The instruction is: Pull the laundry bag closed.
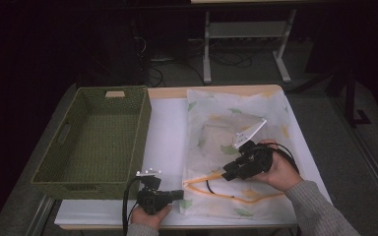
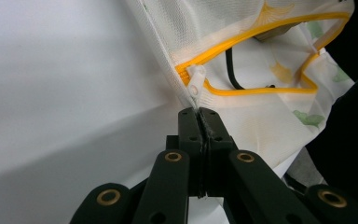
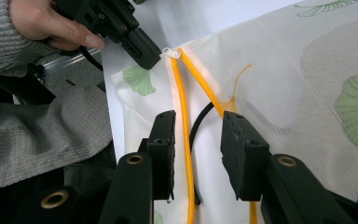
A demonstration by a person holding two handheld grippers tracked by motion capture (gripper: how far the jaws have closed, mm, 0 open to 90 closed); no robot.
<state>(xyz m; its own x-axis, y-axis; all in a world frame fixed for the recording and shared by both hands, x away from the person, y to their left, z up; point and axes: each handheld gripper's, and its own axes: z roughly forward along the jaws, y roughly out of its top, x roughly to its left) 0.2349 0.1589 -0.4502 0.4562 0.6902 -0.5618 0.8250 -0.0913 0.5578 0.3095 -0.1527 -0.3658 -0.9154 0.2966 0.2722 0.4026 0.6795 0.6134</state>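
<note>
A white mesh bag (image 1: 236,123) printed with green leaves lies flat on the white table, with something pale folded inside it. Its yellow zipper (image 3: 182,107) gapes near the front edge, and a black cord (image 2: 230,70) shows through the gap. My left gripper (image 2: 199,112) is shut on the bag's edge just below the white zipper pull (image 2: 195,81), at the bag's front left corner (image 1: 181,194). My right gripper (image 3: 198,123) hovers open over the gap, its jaws astride one yellow zipper band without pressing on it. In the high view my right gripper (image 1: 226,173) points left across the bag.
A green woven basket (image 1: 74,152) stands empty at the left of the table, close to my left hand. The table's front edge (image 1: 177,227) runs just under both hands. Metal table legs (image 1: 206,44) stand on the dark floor behind.
</note>
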